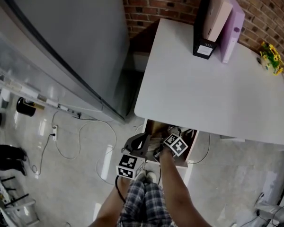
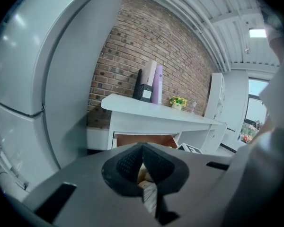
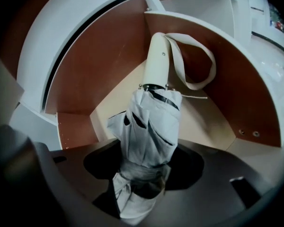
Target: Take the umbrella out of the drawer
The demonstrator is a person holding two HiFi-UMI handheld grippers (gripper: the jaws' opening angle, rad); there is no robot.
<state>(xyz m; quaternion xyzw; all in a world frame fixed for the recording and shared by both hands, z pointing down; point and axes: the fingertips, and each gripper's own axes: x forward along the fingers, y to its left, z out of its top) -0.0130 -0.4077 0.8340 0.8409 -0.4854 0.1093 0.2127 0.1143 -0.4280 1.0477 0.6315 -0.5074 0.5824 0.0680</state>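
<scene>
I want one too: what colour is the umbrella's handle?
The handle is cream, clearest in the right gripper view.

1. Umbrella [image 3: 149,126], centre of the right gripper view: pale grey fabric, cream handle [image 3: 157,63], cream strap [image 3: 199,79]
2. Drawer [image 3: 104,56] around it: reddish-brown walls, light tan floor
3. Desk [image 1: 203,93], centre right of the head view: plain white
4. Brick wall [image 1: 151,4], top: red-brown, pale mortar lines
5. Binders, upper right: one black [image 1: 203,27], one peach-pink [image 1: 217,15], one lilac [image 1: 233,27]
6. Flowers [image 1: 270,58], right edge: yellow
7. Shorts [image 1: 144,205], bottom: grey-and-white check
</scene>
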